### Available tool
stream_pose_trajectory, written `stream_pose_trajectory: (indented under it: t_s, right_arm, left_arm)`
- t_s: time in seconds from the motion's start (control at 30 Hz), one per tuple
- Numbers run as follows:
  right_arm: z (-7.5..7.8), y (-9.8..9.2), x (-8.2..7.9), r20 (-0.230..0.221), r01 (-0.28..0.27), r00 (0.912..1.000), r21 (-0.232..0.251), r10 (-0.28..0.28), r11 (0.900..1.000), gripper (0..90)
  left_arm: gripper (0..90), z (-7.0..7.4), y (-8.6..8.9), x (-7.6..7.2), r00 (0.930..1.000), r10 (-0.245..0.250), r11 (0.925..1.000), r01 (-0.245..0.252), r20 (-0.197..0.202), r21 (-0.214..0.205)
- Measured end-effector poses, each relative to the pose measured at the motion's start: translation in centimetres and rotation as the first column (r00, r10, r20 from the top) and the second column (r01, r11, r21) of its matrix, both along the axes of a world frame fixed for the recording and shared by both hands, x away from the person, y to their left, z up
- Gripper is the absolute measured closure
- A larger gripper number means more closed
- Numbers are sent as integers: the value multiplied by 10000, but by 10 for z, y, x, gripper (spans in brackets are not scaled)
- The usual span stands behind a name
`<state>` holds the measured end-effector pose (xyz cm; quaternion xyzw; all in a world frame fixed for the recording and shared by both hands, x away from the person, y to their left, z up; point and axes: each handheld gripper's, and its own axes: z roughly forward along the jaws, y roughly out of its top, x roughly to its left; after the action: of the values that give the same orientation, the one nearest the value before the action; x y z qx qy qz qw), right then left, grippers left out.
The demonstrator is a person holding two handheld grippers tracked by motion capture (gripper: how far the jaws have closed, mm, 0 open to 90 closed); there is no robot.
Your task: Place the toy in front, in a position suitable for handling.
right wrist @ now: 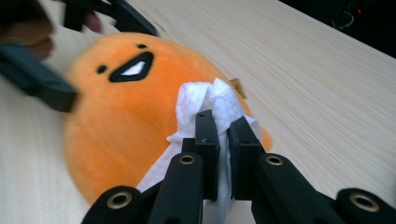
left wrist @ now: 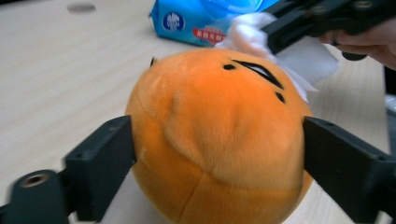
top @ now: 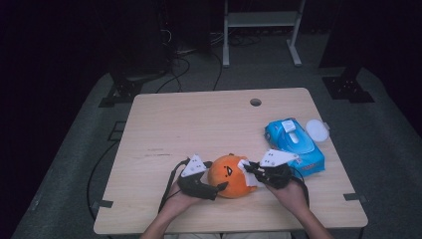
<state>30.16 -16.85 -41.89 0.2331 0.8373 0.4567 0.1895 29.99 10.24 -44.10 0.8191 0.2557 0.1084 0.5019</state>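
An orange round plush toy (top: 229, 175) (left wrist: 215, 140) (right wrist: 121, 107) with a black stitched face lies near the table's front edge. My left gripper (top: 215, 175) (left wrist: 217, 149) reaches in from the left, and its two black jaws lie against opposite sides of the plush. My right gripper (top: 247, 169) (right wrist: 223, 121) is shut on a crumpled white wipe (left wrist: 247, 35) (right wrist: 205, 100). It holds the wipe against the plush's right side, beside the face.
A blue pack of wet wipes (top: 296, 142) (left wrist: 196, 21) lies to the right of the plush, with a round white lid (top: 317, 130) just behind it. A cable hole (top: 255, 102) sits near the wooden table's (top: 199, 124) far edge.
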Motion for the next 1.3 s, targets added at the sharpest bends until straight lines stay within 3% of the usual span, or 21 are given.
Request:
stream_pose_trajectory:
  t_s: [0.13, 0.27, 0.33, 0.47, 0.53, 0.63, 0.7, 0.73, 0.83, 0.9, 0.97, 1.07, 1.2, 1.3]
  right_arm:
    - [10, 17, -15, 342, -496, 9982, 16, 495, 9988, 837]
    - [19, 33, -25, 365, -1417, 9895, 643, 1396, 9878, 838]
    - [20, 33, -24, 407, -1368, 9901, 608, 1344, 9887, 838]
    - [17, 14, -9, 321, -528, 9982, 519, 512, 9973, 838]
    - [11, 3, -2, 2, -221, 9998, 412, 221, 9989, 838]
    - [6, -2, -3, -178, -200, 9996, 342, 206, 9992, 838]
    - [7, 1, -7, -108, -296, 9995, 261, 299, 9992, 838]
    - [8, 4, -9, -41, -373, 9993, 191, 374, 9991, 838]
    - [12, 16, -16, 123, -746, 9972, 203, 744, 9970, 838]
    - [15, 26, -23, 14, -1317, 9913, 582, 1318, 9896, 838]
    - [19, 38, -31, 334, -1662, 9857, 313, 1652, 9856, 838]
    - [20, 37, -28, 335, -1441, 9892, 392, 1428, 9888, 838]
    - [18, 17, -15, 296, -532, 9982, 299, 523, 9981, 839]
    - [15, 6, -11, 249, -208, 9995, 63, 207, 9998, 839]
  left_arm:
    - [289, 5, -6, -10, 9953, -259, 9976, 196, 935, 669]
    - [333, 7, -17, -22, 9746, -852, 9873, 546, 2071, 1490]
    - [338, 8, -18, -24, 9685, -961, 9841, 578, 2297, 1682]
    - [336, 6, -15, -22, 9702, -996, 9864, 672, 2209, 1498]
    - [266, 6, -13, -20, 9767, -774, 9910, 534, 2002, 1227]
    - [126, 5, -11, -12, 9930, -281, 9979, 212, 1144, 606]
    - [109, 2, -10, -8, 9982, -290, 9993, 277, 521, 252]
    - [124, 2, -9, -8, 9983, -354, 9990, 341, 465, 275]
    - [231, 4, -12, -15, 9946, -453, 9972, 395, 933, 627]
    - [266, 5, -17, -21, 9854, -684, 9922, 509, 1558, 1141]
    - [292, 6, -22, -26, 9740, -911, 9859, 589, 2072, 1563]
    - [315, 5, -22, -28, 9690, -983, 9839, 605, 2265, 1682]
    - [317, 4, -20, -28, 9677, -1040, 9831, 651, 2298, 1708]
    - [273, 5, -21, -28, 9688, -1251, 9848, 951, 2141, 1452]
